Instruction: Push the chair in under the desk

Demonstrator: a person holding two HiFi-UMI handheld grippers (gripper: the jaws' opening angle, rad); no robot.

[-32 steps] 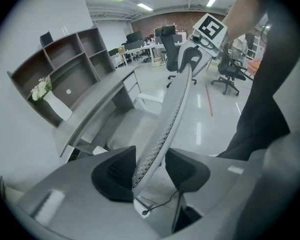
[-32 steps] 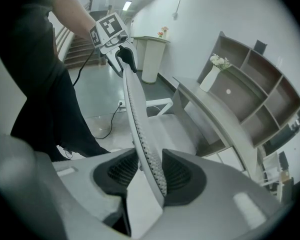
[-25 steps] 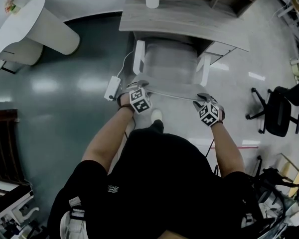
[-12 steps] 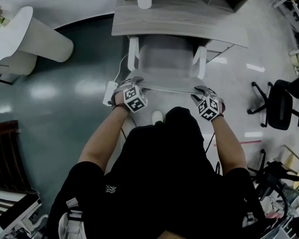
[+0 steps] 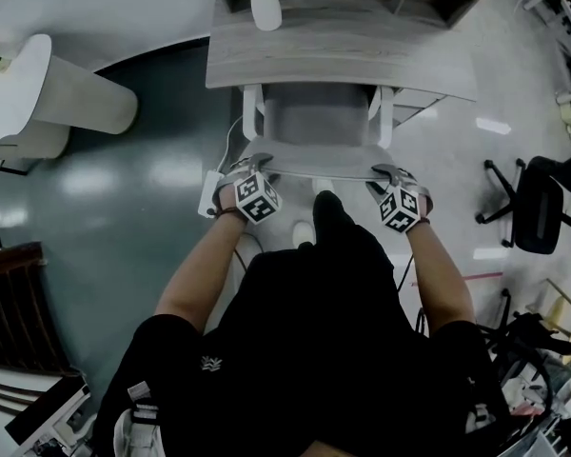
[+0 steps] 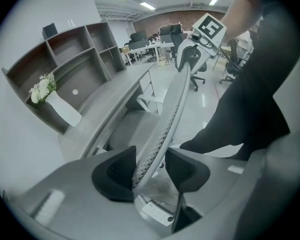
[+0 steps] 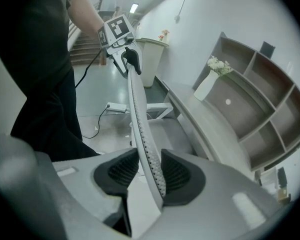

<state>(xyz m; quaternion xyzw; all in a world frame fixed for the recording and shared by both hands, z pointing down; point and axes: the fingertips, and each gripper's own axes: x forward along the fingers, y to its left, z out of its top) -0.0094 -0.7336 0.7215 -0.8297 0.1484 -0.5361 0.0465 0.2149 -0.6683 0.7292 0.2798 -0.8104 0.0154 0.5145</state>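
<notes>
Left gripper (image 5: 250, 166): I see jaws clamped on the chair backrest (image 5: 319, 168) top rim.
Right gripper (image 5: 392, 171): I see the same clamp.
Seat (image 5: 314, 122): partly under desk (image 5: 362, 55).

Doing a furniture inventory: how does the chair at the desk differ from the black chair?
The chair at the desk is pale grey with white armrests; the black chair is dark. Left tongs and right tongs grip the pale chair's backrest; the black chair stands untouched. Both stand upright.

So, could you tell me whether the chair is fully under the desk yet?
Only partly: the front of the chair meets the desk edge, but seat and backrest lie outside.
</notes>
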